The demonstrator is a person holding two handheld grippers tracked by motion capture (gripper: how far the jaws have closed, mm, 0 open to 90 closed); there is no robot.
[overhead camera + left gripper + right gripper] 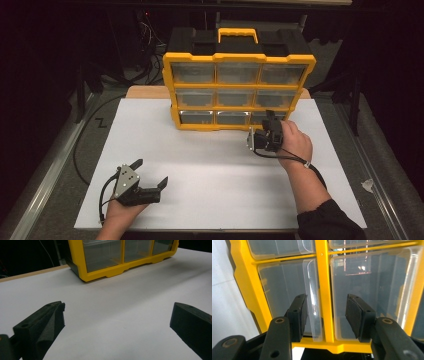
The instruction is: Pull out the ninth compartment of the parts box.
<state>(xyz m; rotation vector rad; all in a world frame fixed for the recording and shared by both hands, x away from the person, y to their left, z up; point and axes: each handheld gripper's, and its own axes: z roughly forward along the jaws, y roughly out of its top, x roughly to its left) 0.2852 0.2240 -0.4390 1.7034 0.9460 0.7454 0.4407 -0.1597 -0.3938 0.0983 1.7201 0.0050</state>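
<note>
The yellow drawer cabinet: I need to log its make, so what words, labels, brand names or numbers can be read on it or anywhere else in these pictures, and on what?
No readable text anywhere.
Drawer cabinet: no brand, label or number legible on the yellow frame, black top or clear drawers.
Right gripper and left gripper: plain black jaws, no markings.
White table: blank.

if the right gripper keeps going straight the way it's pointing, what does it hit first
Most likely the yellow organizer: the right gripper faces its bottom row, jaws apart either side of a yellow divider between two clear drawers. The divider or a drawer front would probably come first; depth is unclear.
</note>
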